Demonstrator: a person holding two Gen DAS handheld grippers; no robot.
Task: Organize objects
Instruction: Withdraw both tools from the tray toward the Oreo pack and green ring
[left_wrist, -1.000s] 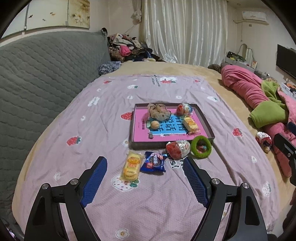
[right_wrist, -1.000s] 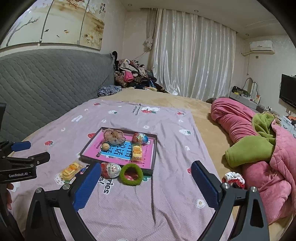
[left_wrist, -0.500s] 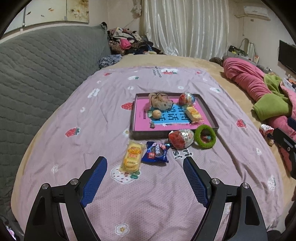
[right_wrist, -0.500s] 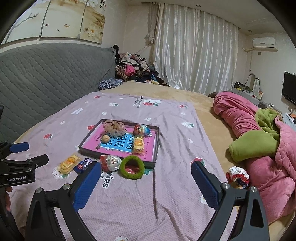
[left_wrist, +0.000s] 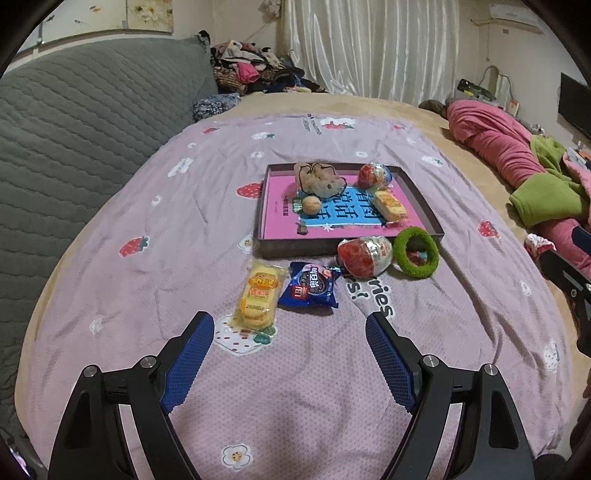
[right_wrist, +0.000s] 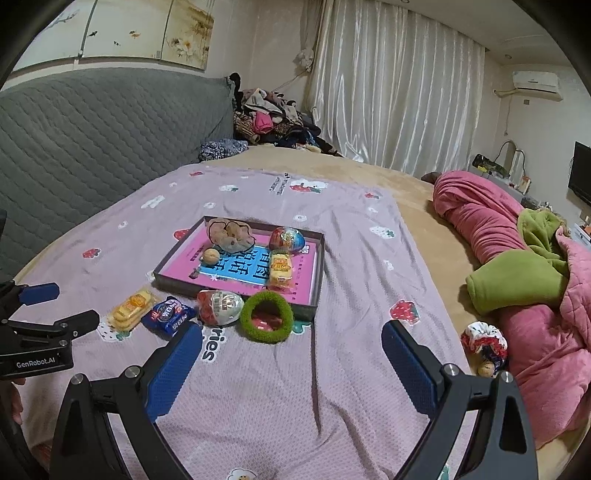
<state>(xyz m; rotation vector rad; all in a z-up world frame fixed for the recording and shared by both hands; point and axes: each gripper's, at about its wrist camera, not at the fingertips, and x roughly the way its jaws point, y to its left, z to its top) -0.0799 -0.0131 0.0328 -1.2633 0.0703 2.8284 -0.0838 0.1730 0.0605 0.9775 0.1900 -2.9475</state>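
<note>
We hold both tools above the bed's pink sheet (left_wrist: 147, 206). Our left tool (left_wrist: 290, 334) gapes wide with nothing in it, just short of the yellow biscuit pack (left_wrist: 258, 291) and blue cookie packet (left_wrist: 312, 290). Our right tool (right_wrist: 291, 345) also stands wide and bare, near the green ring (right_wrist: 266, 317) and foil egg (right_wrist: 219, 306), which lie against the tray (right_wrist: 162, 277)

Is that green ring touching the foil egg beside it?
Touching: the right wrist view shows the green ring pressed against the foil egg, no sheet visible between them.
</note>
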